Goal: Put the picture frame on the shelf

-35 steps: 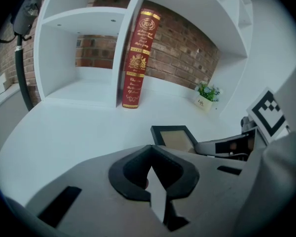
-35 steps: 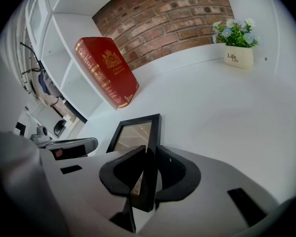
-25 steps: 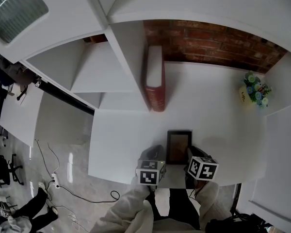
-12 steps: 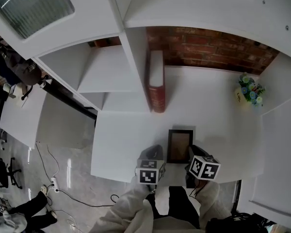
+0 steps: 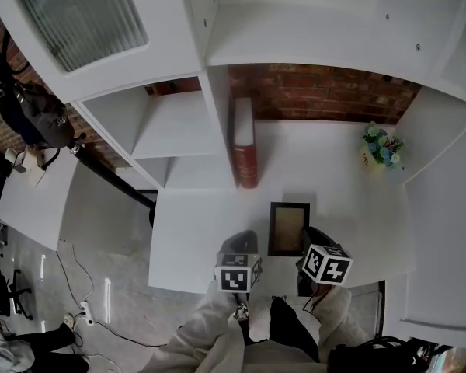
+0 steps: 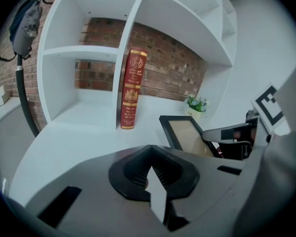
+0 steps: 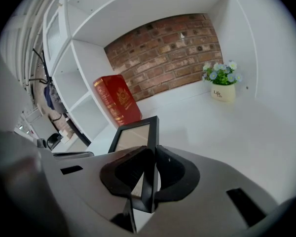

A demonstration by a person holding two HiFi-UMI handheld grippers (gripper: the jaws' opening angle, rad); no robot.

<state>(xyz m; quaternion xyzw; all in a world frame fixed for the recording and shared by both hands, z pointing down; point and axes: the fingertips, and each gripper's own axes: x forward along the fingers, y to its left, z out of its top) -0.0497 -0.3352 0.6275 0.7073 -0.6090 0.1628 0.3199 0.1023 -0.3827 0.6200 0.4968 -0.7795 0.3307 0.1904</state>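
Right claw (image 7: 150,157) closed on the picture frame (image 5: 287,228), jaws pinching its right-hand black edge, one jaw on each face. Frame is black with a tan panel inside. It sits at the near edge of the white surface (image 5: 349,185), between the two claws, and tilts back rather than lying flat. Can't tell if its bottom edge touches the surface.

Left claw (image 6: 152,167) has its jaws together at the tips. A thin pale sliver shows in the gap behind the tips; can't tell what it is. This claw is just left of the frame and does not touch it.

Each claw carries a marker cube. The person's light sleeves show below them in the head view.

The surface is the bottom bay of a white shelf unit (image 5: 179,123), with a brick wall (image 5: 318,92) at the back. A red book (image 5: 245,142) with gold print stands upright against the divider on the left side of the bay, well behind the frame and to its left. A small flower pot (image 5: 379,148) with pale blue and white flowers stands at the far right of the bay near the side wall, well apart from the frame. The smaller shelf compartments are left of the divider.

A dark backpack (image 5: 35,115) hangs on a stand, off to the left of the shelf unit. Cables and a power strip lie on the floor, lower left.
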